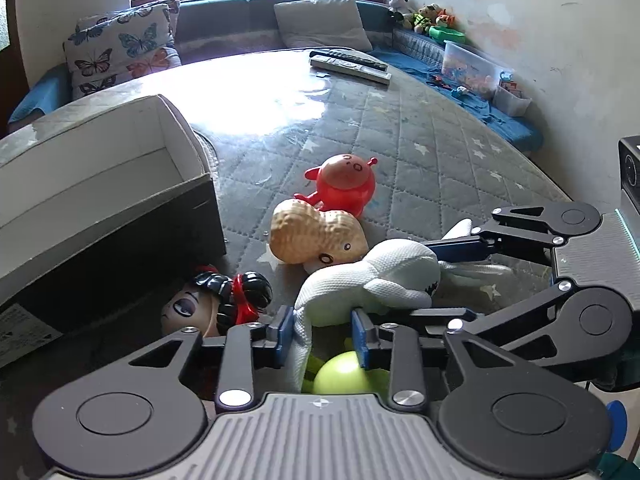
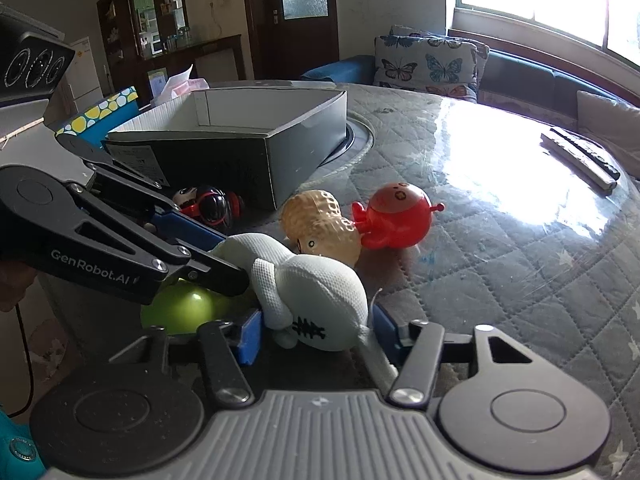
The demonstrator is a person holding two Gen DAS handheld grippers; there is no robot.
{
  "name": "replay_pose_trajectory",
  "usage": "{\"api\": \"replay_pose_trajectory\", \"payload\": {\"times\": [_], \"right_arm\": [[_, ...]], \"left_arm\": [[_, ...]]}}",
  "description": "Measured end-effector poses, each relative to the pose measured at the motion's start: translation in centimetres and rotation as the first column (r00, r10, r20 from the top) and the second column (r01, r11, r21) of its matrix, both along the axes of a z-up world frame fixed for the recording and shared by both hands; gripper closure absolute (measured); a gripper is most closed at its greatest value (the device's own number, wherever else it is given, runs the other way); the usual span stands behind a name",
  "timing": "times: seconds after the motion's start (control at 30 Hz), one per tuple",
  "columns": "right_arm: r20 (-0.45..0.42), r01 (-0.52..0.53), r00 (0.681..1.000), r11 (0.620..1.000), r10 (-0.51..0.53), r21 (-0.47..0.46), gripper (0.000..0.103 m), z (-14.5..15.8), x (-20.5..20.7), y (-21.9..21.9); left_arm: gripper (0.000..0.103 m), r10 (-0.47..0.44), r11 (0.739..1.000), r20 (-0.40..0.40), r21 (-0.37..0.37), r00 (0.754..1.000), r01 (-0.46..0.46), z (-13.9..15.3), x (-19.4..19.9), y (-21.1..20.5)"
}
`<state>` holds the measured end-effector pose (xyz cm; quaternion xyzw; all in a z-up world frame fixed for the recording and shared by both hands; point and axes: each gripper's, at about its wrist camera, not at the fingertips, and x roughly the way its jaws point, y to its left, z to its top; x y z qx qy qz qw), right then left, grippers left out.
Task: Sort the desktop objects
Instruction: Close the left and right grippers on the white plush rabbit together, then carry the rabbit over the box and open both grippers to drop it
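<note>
A white mesh stuffed toy (image 1: 400,276) (image 2: 320,292) lies near the quilted table's front edge. My left gripper (image 1: 323,334) (image 2: 236,260) is shut on one end of it, its blue pads pinching the white fabric. My right gripper (image 2: 316,334) (image 1: 448,280) is shut on the toy's round body, one pad on each side. Just behind lie a tan peanut toy (image 1: 316,236) (image 2: 324,228) and a red round figure (image 1: 344,188) (image 2: 396,216). A doll head with black hair and red bands (image 1: 216,300) (image 2: 208,204) rests against the box. A green ball (image 1: 344,372) (image 2: 180,308) shows under the left gripper.
An open cardboard box (image 1: 100,184) (image 2: 240,148) with white inner walls stands on the left of the table (image 1: 400,140). Two remote controls (image 1: 352,64) (image 2: 580,156) lie at the far side. Butterfly cushions (image 1: 120,48) and a blue bench ring the table.
</note>
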<state>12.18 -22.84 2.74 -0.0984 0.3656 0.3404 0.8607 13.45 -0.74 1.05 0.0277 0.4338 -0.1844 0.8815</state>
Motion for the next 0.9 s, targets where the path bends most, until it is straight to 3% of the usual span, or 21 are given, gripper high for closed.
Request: {"api": "replay_pose_trajectory", "payload": {"times": [0.13,0.4,0.67,0.9], "right_arm": [[0.005,0.02,1.0,1.0,-0.02,0.013,0.053,0.5,0.0,-0.3],[0.102,-0.003,0.995,1.0,0.001,0.019,0.053,3.8,-0.8,0.0],[0.218,-0.08,0.973,0.996,0.071,0.032,0.053,7.2,1.0,3.9],[0.263,-0.175,0.951,0.984,0.161,0.028,0.053,9.2,4.2,9.3]], "left_arm": [[0.081,-0.005,1.0,0.033,-0.008,0.999,0.005,0.3,-0.4,0.0],[0.083,0.019,0.998,0.134,-0.069,0.991,-0.01,3.4,-1.9,1.4],[0.083,0.142,0.986,0.247,-0.115,0.958,-0.117,6.4,-1.6,4.9],[0.084,0.275,0.96,0.286,-0.142,0.918,-0.243,7.9,0.2,9.6]]}}
